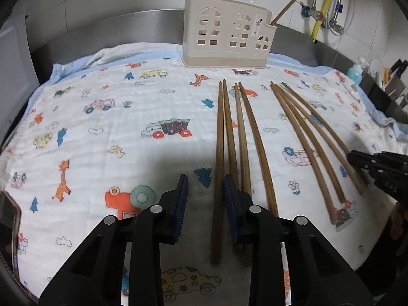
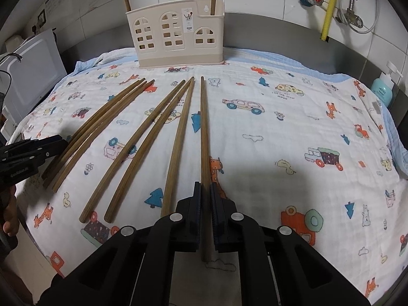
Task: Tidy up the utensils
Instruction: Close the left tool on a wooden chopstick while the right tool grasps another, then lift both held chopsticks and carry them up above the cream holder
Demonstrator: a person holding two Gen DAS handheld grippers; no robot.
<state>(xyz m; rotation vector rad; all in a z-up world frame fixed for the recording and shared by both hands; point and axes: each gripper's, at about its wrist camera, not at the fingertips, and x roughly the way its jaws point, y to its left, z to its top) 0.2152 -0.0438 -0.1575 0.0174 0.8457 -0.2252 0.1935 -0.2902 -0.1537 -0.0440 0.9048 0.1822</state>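
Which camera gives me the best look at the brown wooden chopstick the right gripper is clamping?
The right wrist view: the right gripper is shut on the brown wooden chopstick, which runs unobstructed toward the beige plastic house-shaped holder. The left wrist view shows that gripper only at the right edge, its chopstick hard to pick out.

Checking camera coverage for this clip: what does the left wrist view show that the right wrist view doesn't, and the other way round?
Only the left wrist view: the left gripper straddling the leftmost chopstick without pressing it, and a knife rack at far right.

Only the right wrist view: the right gripper shut on the rightmost chopstick, and a white appliance at left.

Both: the beige utensil holder with two chopsticks standing in it, eight chopsticks on the cartoon-print cloth, and the blue soap bottle.
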